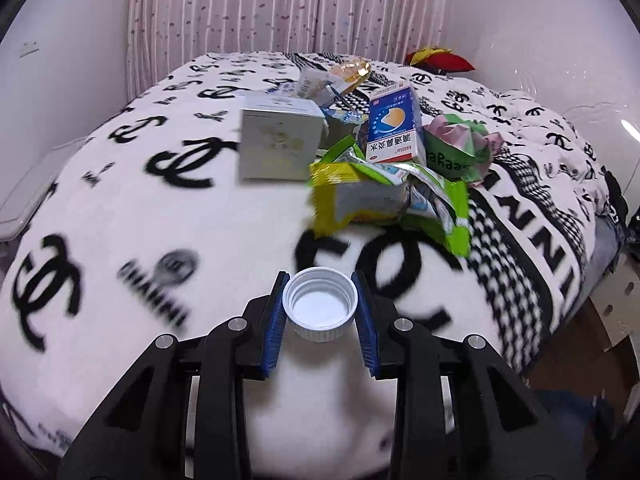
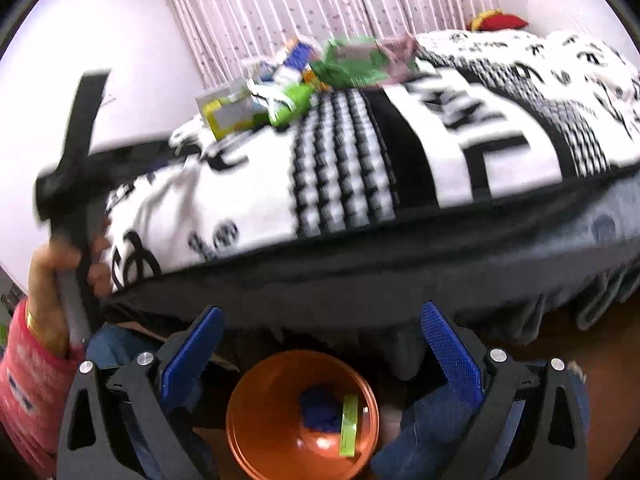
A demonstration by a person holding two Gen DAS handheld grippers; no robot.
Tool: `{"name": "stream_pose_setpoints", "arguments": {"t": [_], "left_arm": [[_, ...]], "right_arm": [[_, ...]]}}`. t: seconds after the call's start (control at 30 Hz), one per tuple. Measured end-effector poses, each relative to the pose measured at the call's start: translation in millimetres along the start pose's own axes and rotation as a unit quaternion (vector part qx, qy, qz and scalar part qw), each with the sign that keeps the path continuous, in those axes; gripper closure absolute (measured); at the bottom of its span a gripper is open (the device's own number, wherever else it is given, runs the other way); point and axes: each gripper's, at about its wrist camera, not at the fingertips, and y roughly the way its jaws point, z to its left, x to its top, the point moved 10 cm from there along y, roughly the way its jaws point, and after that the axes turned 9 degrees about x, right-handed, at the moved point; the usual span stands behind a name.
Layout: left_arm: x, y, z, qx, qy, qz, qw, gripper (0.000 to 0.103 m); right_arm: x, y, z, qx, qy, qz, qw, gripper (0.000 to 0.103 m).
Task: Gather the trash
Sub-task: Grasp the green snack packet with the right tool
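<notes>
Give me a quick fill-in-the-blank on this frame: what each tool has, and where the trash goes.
1. The left tool is shut on a white bottle ____.
2. The right tool is open and holds ____.
3. Below the right tool stands an ____ bin with some trash already in it.
4. The trash pile lies on a patterned ____.

Missing words: cap; nothing; orange; blanket
</notes>
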Motion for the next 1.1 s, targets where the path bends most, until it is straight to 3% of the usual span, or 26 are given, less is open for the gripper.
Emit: {"name": "stream_pose_setpoints", "arguments": {"t": [0.1, 0.27, 0.43, 0.53, 0.67, 0.83, 0.9, 1.0, 1.1], "left_arm": [[-15.2, -22.9, 9.6, -0.002, 0.003, -0.004, 1.0000, 0.072], [-46.6, -58.6, 26.0, -0.009, -0.002, -0.004, 0.9999, 0.072], [-79.8, -84.1, 37.1, -0.018, -0.007, 0.009, 0.9998, 0.072], [-93.6, -93.1, 40.1, -0.019, -0.001, 0.016, 0.9997, 0.072], [-108.6, -97.3, 43.6, -0.025, -0.003, 0.027, 0.9993, 0.072], [-113.1, -98.0, 50.5, -0.029, -0.011, 0.030, 0.9991, 0.072], [-112.2, -99.7, 52.7, -0.029, -0.013, 0.027, 0.9991, 0.072], [-112.6, -100.5, 54.9, -0.032, -0.017, 0.026, 0.9990, 0.072], [-112.3, -100.7, 56.5, -0.029, -0.018, 0.024, 0.9991, 0.072]], "right_arm": [[28.0, 2.4, 8.2, 0.011, -0.019, -0.023, 0.999, 0.005], [92.2, 22.0, 32.6, -0.003, -0.115, -0.053, 0.992, 0.005], [144.2, 66.7, 49.5, 0.021, -0.159, -0.021, 0.987, 0.005], [169.0, 94.7, 54.5, -0.009, -0.214, -0.005, 0.977, 0.005], [188.4, 129.3, 54.7, -0.051, -0.270, 0.019, 0.961, 0.005], [185.4, 160.8, 45.3, -0.082, -0.292, 0.071, 0.950, 0.007], [176.2, 167.9, 42.2, -0.086, -0.292, 0.093, 0.948, 0.025], [169.7, 165.6, 40.4, -0.092, -0.286, 0.090, 0.950, 0.034], [168.0, 153.5, 37.2, -0.075, -0.255, 0.083, 0.960, 0.040]]}}
